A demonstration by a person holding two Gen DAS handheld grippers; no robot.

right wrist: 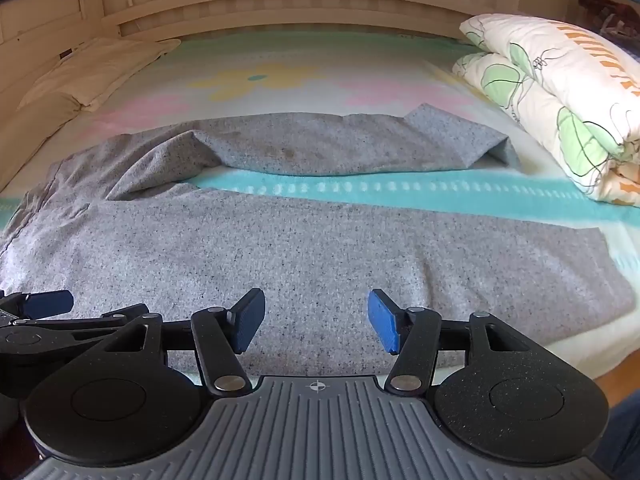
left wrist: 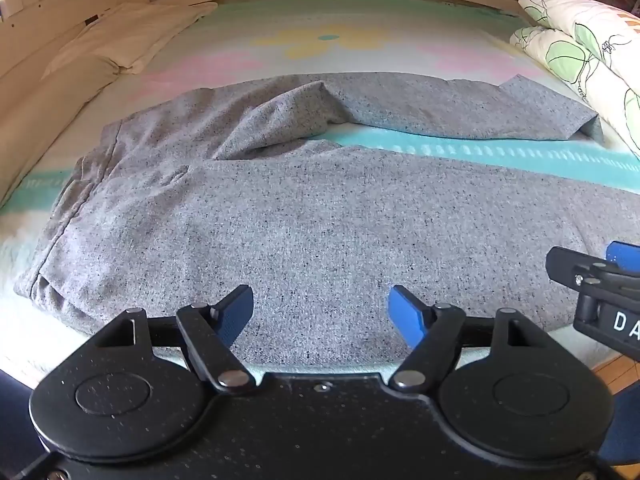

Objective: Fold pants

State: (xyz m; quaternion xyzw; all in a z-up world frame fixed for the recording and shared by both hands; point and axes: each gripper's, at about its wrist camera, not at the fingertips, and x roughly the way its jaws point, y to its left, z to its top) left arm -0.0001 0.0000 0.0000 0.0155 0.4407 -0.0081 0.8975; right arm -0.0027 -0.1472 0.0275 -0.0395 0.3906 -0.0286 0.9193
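Grey speckled pants (left wrist: 304, 216) lie spread across the bed, waistband at the left, two legs running to the right with a strip of sheet between them. The near leg (right wrist: 304, 256) lies flat; the far leg (right wrist: 344, 148) is rumpled, its cuff folded over near the duvet. My left gripper (left wrist: 322, 316) hovers open above the near leg's front edge, nothing between its blue pads. My right gripper (right wrist: 316, 320) is open too, above the same leg further right. Each gripper shows at the edge of the other's view.
A cream pillow (left wrist: 120, 36) lies at the far left by the wooden headboard (right wrist: 280, 8). A folded floral duvet (right wrist: 560, 104) is stacked at the right. The flowered sheet (left wrist: 320, 40) stretches beyond the pants. Wooden floor (left wrist: 616, 368) shows below the bed's near edge.
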